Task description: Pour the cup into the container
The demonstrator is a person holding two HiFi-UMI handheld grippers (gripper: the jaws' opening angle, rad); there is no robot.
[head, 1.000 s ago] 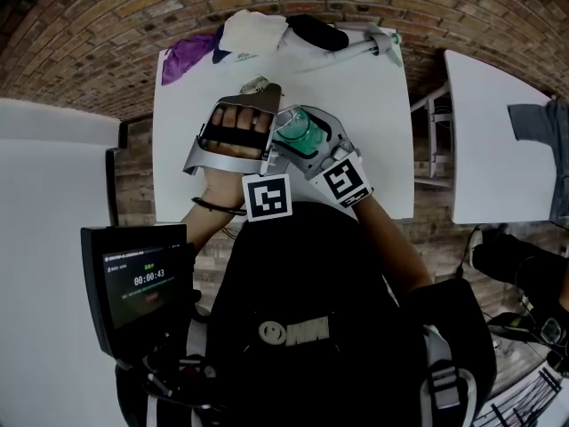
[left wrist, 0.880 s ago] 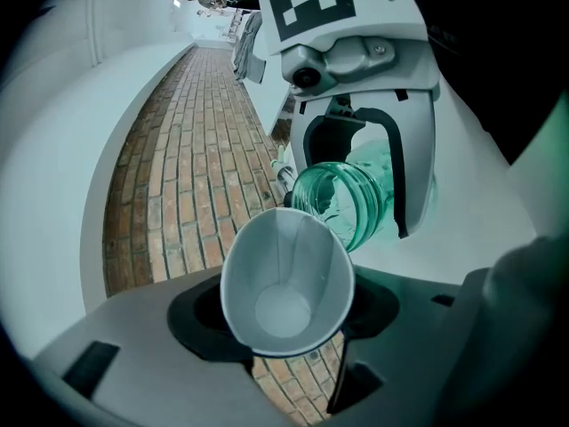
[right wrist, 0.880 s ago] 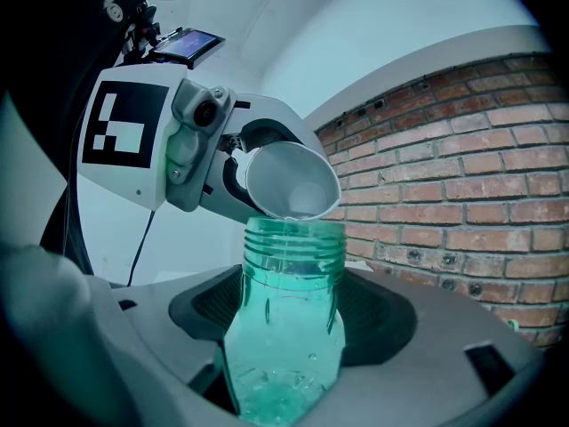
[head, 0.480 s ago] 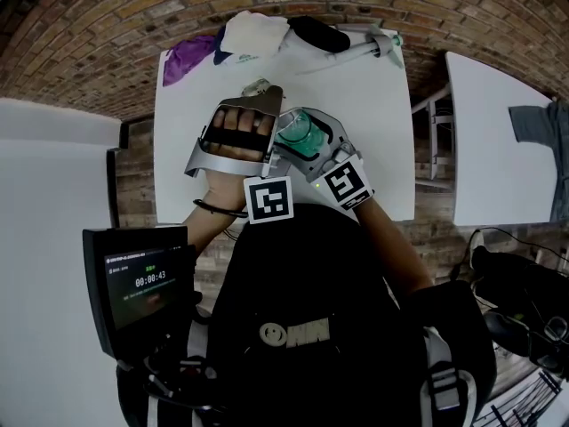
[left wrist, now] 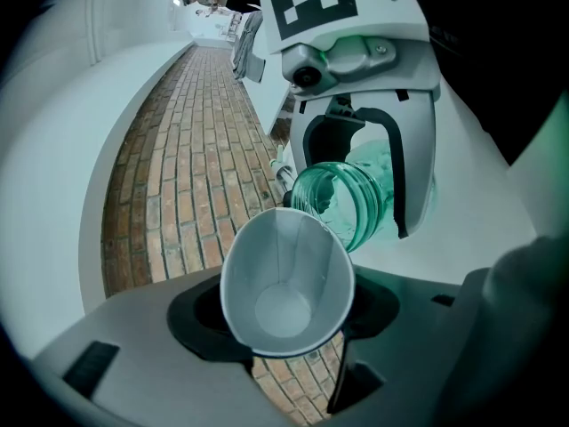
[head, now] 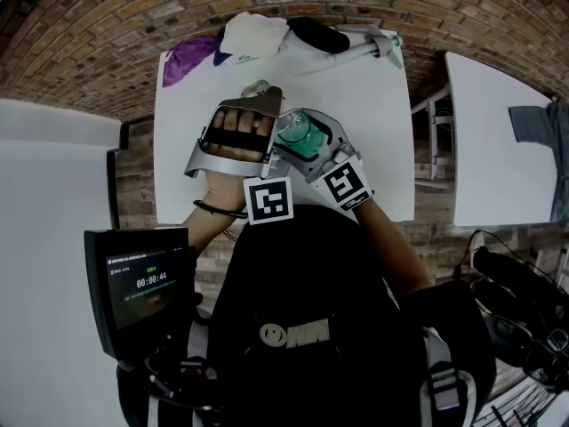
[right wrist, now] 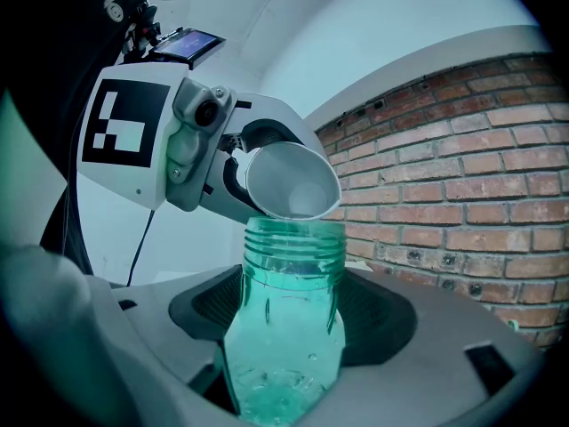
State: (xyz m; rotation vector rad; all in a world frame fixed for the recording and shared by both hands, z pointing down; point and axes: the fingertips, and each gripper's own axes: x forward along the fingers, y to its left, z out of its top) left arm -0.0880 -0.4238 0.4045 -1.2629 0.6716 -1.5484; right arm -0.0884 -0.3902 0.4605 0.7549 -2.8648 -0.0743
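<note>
Between my left fingers (left wrist: 124, 354) sits the cup (left wrist: 286, 283), clenched round its body and tipped steeply so its lip hangs right over the mouth of the jar (right wrist: 289, 327), which my right fingers (right wrist: 427, 327) grasp by its lower half, upright just across from the left pair. Looking into the cup I see only its bare white wall and round bottom, nothing pooled in it, so I judge the pour is done or all but done. What is left is to bring the cup level and draw it away from the jar. How much sits in the jar I cannot tell through its tinted wall. The cup is thin, smooth and conical, likely paper, and squeezes slightly oval in my grip. The jar is clear green plastic, with a ribbed, threaded neck and a softly dimpled body. Beyond both sets of fingers lies the plain white worktop (head: 373, 105), with crumpled cloths (head: 252, 32) at its far edge.
</note>
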